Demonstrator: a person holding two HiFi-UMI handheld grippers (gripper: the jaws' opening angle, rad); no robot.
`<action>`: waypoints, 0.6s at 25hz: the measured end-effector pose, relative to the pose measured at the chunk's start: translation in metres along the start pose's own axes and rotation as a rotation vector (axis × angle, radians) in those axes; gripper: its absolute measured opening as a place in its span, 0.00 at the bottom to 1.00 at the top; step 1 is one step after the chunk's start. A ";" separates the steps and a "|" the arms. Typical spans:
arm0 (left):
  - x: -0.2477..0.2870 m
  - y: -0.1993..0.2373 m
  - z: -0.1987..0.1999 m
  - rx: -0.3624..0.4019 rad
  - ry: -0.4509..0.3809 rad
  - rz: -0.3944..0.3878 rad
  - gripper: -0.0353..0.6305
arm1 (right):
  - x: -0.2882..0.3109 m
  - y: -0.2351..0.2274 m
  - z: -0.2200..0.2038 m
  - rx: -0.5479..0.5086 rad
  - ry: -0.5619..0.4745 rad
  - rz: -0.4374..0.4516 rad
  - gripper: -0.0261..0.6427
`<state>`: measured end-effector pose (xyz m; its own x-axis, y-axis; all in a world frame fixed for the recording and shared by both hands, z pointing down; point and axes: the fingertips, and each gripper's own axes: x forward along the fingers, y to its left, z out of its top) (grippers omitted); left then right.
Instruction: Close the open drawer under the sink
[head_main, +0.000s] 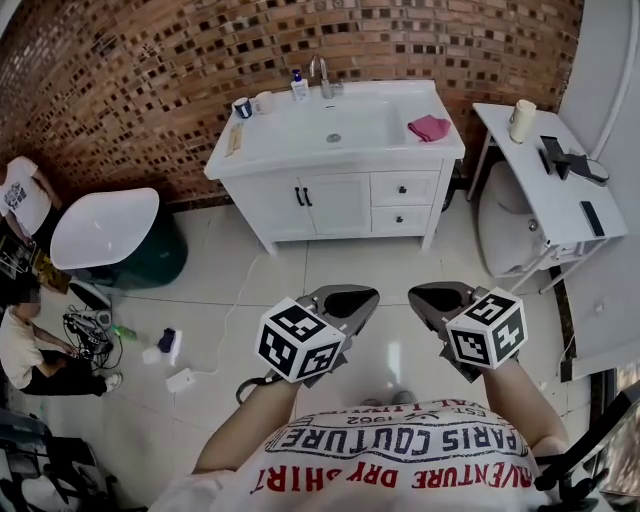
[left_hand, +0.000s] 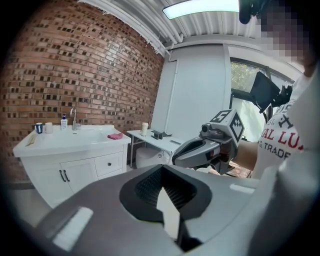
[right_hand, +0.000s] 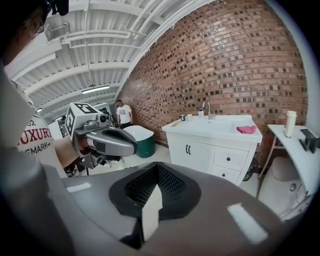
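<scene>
Drawers (head_main: 404, 187), two white fronts with dark knobs, sit stacked in the right part of the white sink cabinet (head_main: 270, 205), well ahead of both pairs of jaws. Both fronts look flush with the cabinet face. Behind it, farthest from the jaws, runs the red-brown brick wall (head_main: 150, 90). A white oval tub on a dark green base (head_main: 105, 228) stands ahead and left of the left jaws. A white side table (head_main: 560, 215) stands ahead and right of the right jaws. The left gripper (head_main: 352, 293) and right gripper (head_main: 437, 292) hover side by side, each with jaws clenched together on nothing. A pink cloth (head_main: 429, 127) lies on the cabinet's top, above the drawers.
</scene>
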<state>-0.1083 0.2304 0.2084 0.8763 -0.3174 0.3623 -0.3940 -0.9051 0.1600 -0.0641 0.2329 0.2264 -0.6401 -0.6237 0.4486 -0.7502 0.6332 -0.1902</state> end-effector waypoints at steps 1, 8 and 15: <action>0.001 0.000 0.000 0.000 0.002 0.000 0.04 | 0.000 0.000 0.000 0.001 0.001 0.000 0.05; 0.004 0.001 0.000 0.000 0.005 -0.006 0.04 | -0.001 -0.001 0.000 -0.001 0.002 -0.006 0.05; 0.008 0.000 0.002 0.003 0.007 -0.021 0.04 | -0.003 -0.005 0.001 0.003 -0.002 -0.013 0.05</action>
<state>-0.1005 0.2276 0.2090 0.8822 -0.2967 0.3657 -0.3750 -0.9123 0.1645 -0.0587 0.2315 0.2254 -0.6309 -0.6324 0.4494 -0.7587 0.6241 -0.1868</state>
